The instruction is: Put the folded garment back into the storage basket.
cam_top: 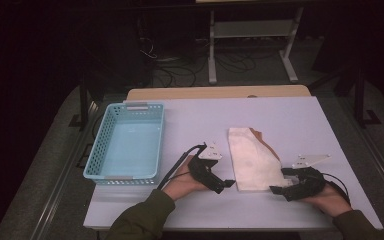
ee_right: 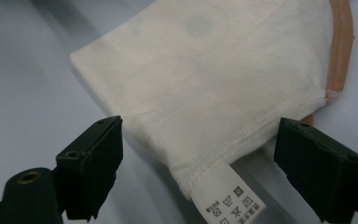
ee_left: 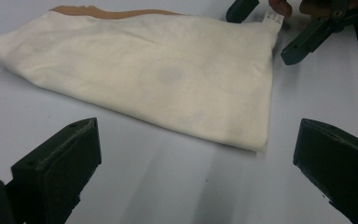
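At the far left of the table stands a light blue plastic basket [cam_top: 125,145], well apart from the left gripper [cam_top: 228,184] and with nothing in it. This gripper rests low on the table with its jaws wide apart and nothing between them. Just ahead of it lies the folded cream garment [cam_top: 254,160], with the near left corner closest. The right gripper [cam_top: 279,190] is also wide open, and the near right corner of the garment with its care label [ee_right: 228,200] sits between the jaws, but they do not press it. I think the step is to take both near corners. To do it well, each gripper should slide low so that all folded layers go between the jaws before closing. The label shows small washing symbols; the tiny writing is not readable.
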Available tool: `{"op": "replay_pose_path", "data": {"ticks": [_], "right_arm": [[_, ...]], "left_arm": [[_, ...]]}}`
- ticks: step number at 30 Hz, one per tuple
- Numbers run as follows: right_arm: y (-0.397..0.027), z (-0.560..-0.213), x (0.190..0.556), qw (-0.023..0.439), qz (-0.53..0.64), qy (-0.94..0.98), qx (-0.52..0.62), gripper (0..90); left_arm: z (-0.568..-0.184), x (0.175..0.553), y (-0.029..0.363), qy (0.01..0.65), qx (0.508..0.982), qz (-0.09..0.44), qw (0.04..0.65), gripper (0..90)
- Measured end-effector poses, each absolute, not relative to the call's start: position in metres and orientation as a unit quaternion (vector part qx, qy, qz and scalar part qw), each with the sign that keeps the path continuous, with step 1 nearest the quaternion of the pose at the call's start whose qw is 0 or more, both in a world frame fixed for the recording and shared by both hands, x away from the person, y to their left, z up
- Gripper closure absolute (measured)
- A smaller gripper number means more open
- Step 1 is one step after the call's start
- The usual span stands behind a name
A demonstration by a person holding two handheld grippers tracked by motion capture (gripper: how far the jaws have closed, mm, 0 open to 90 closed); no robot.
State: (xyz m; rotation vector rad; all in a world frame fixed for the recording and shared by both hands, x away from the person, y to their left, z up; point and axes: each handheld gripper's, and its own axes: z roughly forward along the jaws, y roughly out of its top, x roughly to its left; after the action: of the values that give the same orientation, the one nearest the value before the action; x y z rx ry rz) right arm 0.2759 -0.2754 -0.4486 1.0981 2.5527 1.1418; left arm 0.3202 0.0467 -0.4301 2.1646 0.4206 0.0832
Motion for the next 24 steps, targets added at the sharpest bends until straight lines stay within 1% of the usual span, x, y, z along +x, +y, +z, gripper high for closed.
{"op": "replay_pose_path", "data": {"ticks": [11, 24], "right_arm": [[-0.276, -0.448, 0.276, 0.068, 0.381, 0.846, 0.367, 14.7], [-0.276, -0.447, 0.276, 0.069, 0.382, 0.847, 0.363, 14.7]], "left_arm": [[-0.444, 0.318, 0.026, 0.156, 0.885, 0.025, 0.437, 0.0], [-0.447, 0.323, 0.013, 0.163, 0.879, 0.024, 0.448, 0.0]]}}
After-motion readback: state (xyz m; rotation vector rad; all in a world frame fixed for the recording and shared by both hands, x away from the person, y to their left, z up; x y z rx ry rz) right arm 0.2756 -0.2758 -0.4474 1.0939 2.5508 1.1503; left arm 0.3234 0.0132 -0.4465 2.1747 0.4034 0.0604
